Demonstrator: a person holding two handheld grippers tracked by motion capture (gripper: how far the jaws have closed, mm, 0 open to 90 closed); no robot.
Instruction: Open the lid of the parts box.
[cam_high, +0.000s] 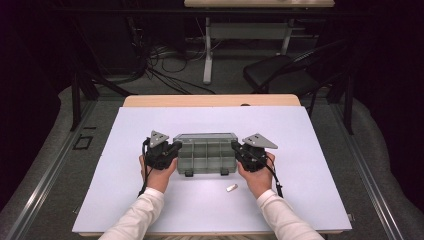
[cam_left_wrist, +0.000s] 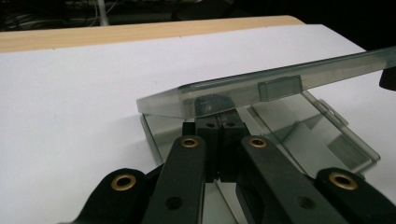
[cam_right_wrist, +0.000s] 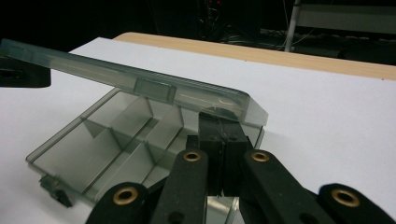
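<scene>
A smoky clear compartment box (cam_high: 205, 152) lies on the white mat, its dividers bare. Its lid (cam_left_wrist: 280, 79) stands tilted up above the base (cam_left_wrist: 327, 140). My left gripper (cam_high: 176, 146) is at the box's left end and my right gripper (cam_high: 235, 146) at its right end. In the left gripper view the left gripper (cam_left_wrist: 219, 122) is shut, its tips tucked under the lid's corner. The right gripper (cam_right_wrist: 223, 128) is shut too, under the opposite corner of the lid (cam_right_wrist: 116, 74), over the base (cam_right_wrist: 93, 149). Whether either pinches the lid's rim is hidden.
A small white oblong piece (cam_high: 231, 188) lies on the mat (cam_high: 310, 165) in front of the box, near the right hand. Two dark latches (cam_high: 189, 173) hang at the box's near edge. A black chair (cam_high: 280, 70) stands beyond the table.
</scene>
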